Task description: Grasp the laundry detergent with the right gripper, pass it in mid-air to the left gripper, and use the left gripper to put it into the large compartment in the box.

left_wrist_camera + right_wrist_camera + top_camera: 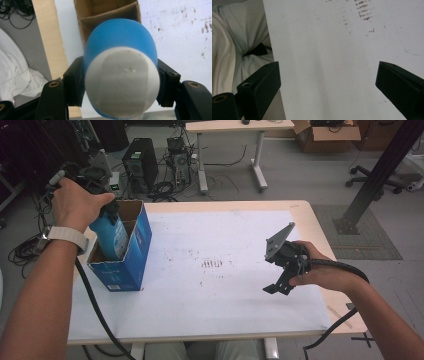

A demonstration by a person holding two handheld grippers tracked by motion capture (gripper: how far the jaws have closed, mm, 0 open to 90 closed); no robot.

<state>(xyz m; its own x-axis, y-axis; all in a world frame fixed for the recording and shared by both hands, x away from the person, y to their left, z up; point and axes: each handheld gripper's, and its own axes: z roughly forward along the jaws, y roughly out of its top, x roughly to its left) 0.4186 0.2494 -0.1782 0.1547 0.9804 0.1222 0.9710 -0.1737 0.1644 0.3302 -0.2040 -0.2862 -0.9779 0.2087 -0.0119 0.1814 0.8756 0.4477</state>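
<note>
So the left gripper [111, 211] has its jaws clamped on a blue bottle [112, 236], grabbing it right at the top end. In the left gripper view you're basically staring at the bottle's [120, 37] white cap [122, 80], with a black jaw pressed against each side of it.

The bottle is upright and its lower part is already down inside the box [131, 265], a blue carton with a plain cardboard inside and its top flaps open. Looks like it sits in the compartment nearer the person; the left gripper view shows a cardboard divider across the box [110, 15] just past the bottle. Can't tell whether the bottle's bottom is touching the box floor or not.

The box stands on a white sheet [225, 310] at the table's [310, 220] left edge, with one side hanging close to that edge.

The right gripper [276, 289] is well apart from the box, over toward the right side of the sheet, hovering low above it. Its jaws stand wide apart with nothing in them; the right gripper view just has bare white sheet [332, 70] between them.

Some brownish smudges [212, 264] mark the sheet roughly midway between the box and the right gripper.
</note>
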